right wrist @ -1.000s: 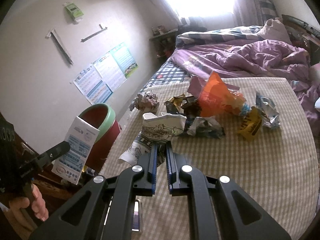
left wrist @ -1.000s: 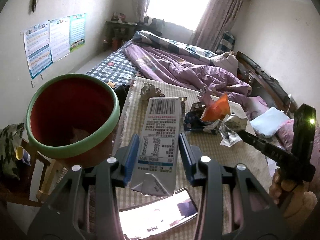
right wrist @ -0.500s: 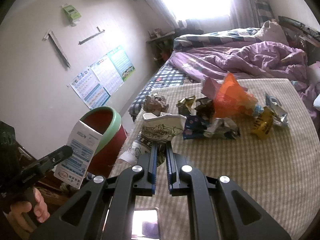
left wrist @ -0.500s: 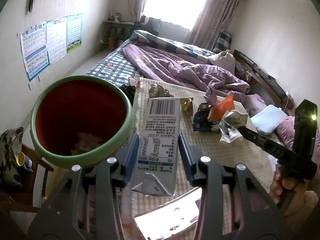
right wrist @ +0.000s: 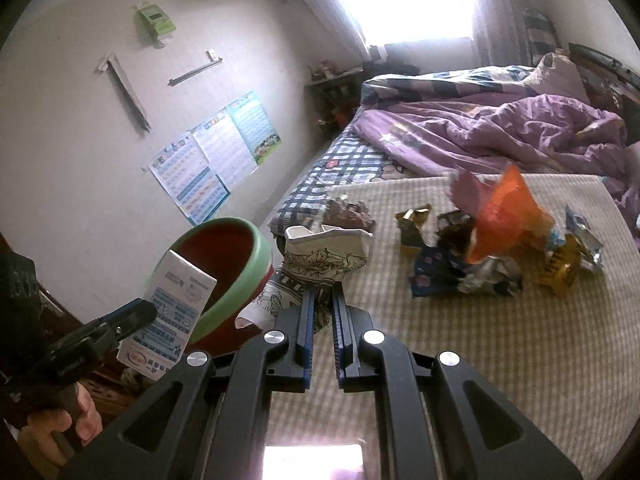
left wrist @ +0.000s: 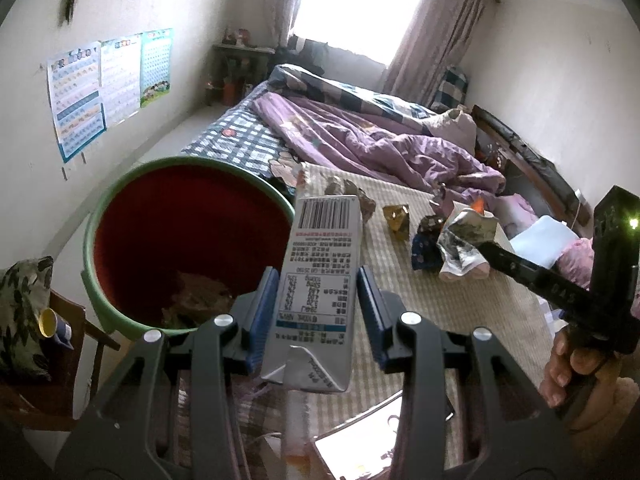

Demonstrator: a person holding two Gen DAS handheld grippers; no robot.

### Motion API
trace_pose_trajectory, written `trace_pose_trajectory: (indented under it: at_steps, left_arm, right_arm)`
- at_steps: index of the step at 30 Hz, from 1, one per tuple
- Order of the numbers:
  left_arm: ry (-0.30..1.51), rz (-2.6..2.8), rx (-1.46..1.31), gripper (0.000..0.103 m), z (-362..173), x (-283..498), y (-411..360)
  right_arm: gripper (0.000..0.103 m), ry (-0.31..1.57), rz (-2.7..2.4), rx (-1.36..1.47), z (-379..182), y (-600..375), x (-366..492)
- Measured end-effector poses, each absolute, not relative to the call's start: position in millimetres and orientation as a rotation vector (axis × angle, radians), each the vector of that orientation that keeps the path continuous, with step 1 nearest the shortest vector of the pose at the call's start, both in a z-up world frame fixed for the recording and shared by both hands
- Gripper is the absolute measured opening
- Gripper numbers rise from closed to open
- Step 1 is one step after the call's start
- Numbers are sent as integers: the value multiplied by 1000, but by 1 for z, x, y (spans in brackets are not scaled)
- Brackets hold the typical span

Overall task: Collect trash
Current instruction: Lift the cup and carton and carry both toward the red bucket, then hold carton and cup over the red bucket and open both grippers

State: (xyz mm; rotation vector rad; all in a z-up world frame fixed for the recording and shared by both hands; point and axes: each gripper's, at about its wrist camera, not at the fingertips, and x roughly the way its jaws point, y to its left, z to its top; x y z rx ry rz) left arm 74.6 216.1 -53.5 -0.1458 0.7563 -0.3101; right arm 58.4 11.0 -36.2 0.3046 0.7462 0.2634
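The left gripper clamps a milk carton beside the bin, whose mouth lies at its ten o'clock. The right gripper, nearly closed, pinches a crushed paper cup over the table. This looks like the drop-off step: swing the carton over the bin and release; wrappers remain at two o'clock.

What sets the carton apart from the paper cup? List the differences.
The carton is a flat-sided box printed with a barcode and text; the paper cup is crumpled, with leafy line drawings. The carton sits in the left gripper beside the bin; the cup sits in the right gripper over the mat. Both are gripped trash, held off the mat.
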Motion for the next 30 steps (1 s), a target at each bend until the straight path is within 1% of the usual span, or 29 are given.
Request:
trace_pose_trajectory:
  at_steps: [9,21,30]
  left_arm:
    - [746,-236,-156,39,-58,81,244]
    - [696,-142,-171,39,-50,91,280]
    - [722,-119,-172,39,-59,102,297]
  right_arm:
    - [8,724,295,285,-26,40,77]
    - [8,746,341,271,-31,71,99]
    - [8,749,372,237,-32,98,117]
